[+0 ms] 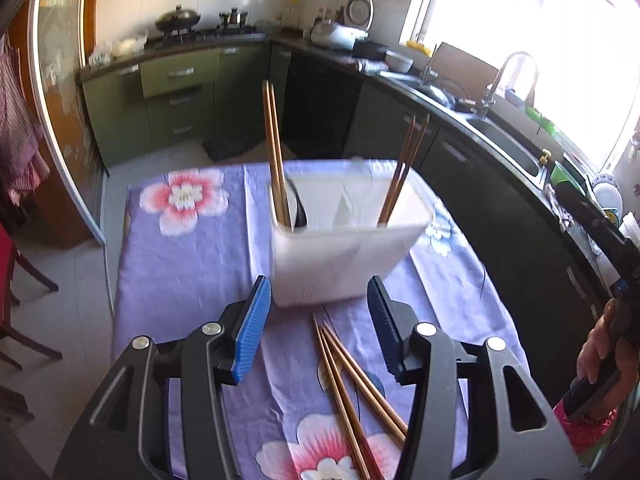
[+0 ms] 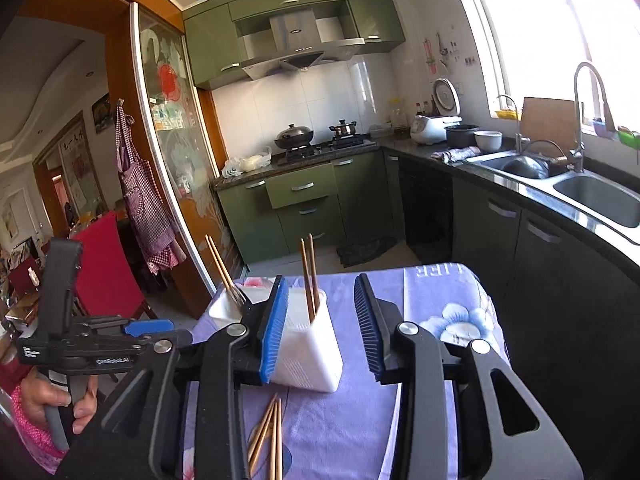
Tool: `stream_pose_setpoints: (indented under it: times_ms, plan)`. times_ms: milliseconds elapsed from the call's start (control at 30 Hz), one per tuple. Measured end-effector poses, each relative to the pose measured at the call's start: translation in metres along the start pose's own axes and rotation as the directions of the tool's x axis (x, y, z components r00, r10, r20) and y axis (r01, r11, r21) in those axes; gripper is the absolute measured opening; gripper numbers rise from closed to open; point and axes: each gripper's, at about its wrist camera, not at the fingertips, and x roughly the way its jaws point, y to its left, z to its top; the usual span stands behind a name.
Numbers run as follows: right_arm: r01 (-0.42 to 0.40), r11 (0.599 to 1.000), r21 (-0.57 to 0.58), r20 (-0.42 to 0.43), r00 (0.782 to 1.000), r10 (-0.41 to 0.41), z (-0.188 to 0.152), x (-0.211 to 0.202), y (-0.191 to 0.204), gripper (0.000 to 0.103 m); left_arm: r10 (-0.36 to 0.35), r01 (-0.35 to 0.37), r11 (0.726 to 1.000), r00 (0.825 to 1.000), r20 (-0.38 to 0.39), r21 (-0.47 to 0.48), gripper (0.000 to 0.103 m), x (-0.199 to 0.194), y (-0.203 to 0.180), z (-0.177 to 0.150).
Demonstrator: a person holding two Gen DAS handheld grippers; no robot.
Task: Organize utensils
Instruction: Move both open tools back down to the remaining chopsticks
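Note:
A white utensil holder (image 1: 340,248) stands on the purple flowered tablecloth (image 1: 192,264). One pair of wooden chopsticks (image 1: 276,152) is upright in its left compartment and a darker pair (image 1: 404,172) in its right. Several loose chopsticks (image 1: 352,380) lie on the cloth in front of it, under my left gripper (image 1: 318,320), which is open and holds nothing. In the right wrist view my right gripper (image 2: 322,320) is open just before the holder (image 2: 312,356), with the loose chopsticks (image 2: 268,436) below it. My left gripper (image 2: 152,330) shows at the left, held by a hand (image 2: 52,400).
Dark counter cabinets and a sink (image 2: 600,200) run along the right of the table. A stove with pots (image 2: 316,140) is at the back. A red chair (image 2: 104,268) and a glass sliding door (image 2: 176,168) stand to the left. The table's far edge (image 1: 224,170) lies behind the holder.

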Motion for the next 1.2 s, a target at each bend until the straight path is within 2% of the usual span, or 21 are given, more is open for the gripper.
stream_pose_setpoints:
  times_ms: [100, 233, 400, 500, 733, 833, 900, 1067, 1200]
  plan:
    - [0.003, 0.997, 0.075, -0.054, 0.999, 0.001, -0.042, -0.013, -0.019, 0.035, 0.025, -0.028, 0.999, 0.994, -0.104, -0.024, 0.048, 0.039, -0.001, -0.031]
    - [-0.014, 0.986, 0.165, -0.149, 0.988, 0.039, -0.092, -0.014, -0.044, 0.035, 0.089, -0.095, 0.995, 0.974, -0.210, -0.019, 0.047, 0.085, -0.005, -0.058]
    - [-0.015, 0.971, 0.239, -0.197, 0.978, 0.064, -0.124, -0.012, -0.072, 0.035, 0.140, -0.151, 0.988, 0.952, -0.271, -0.021, 0.039, 0.114, -0.005, -0.070]
    - [-0.031, 0.964, 0.264, -0.193, 0.977, 0.084, -0.132, -0.014, -0.083, 0.035, 0.160, -0.173, 0.985, 0.943, -0.292, -0.019, 0.038, 0.121, -0.005, -0.071]
    - [-0.043, 0.950, 0.309, -0.179, 0.978, 0.103, -0.138, -0.017, -0.104, 0.035, 0.161, -0.172, 0.985, 0.942, -0.295, -0.012, 0.036, 0.124, -0.016, -0.068]
    - [-0.049, 0.943, 0.330, -0.181, 0.977, 0.114, -0.140, -0.016, -0.110, 0.035, 0.177, -0.182, 0.983, 0.937, -0.302, 0.012, 0.036, 0.127, -0.021, -0.068]
    - [-0.058, 0.939, 0.340, -0.181, 0.975, 0.126, -0.141, -0.015, -0.111, 0.035, 0.185, -0.191, 0.981, 0.932, -0.310, 0.012, 0.032, 0.128, -0.021, -0.068]
    - [-0.058, 0.935, 0.350, -0.179, 0.976, 0.127, -0.138, -0.014, -0.112, 0.035, 0.152, -0.171, 0.984, 0.942, -0.300, -0.039, 0.031, 0.119, -0.011, -0.070]
    - [-0.059, 0.934, 0.353, -0.186, 0.974, 0.132, -0.138, -0.010, -0.110, 0.036, 0.171, -0.188, 0.982, 0.938, -0.302, -0.026, 0.031, 0.117, -0.009, -0.073]
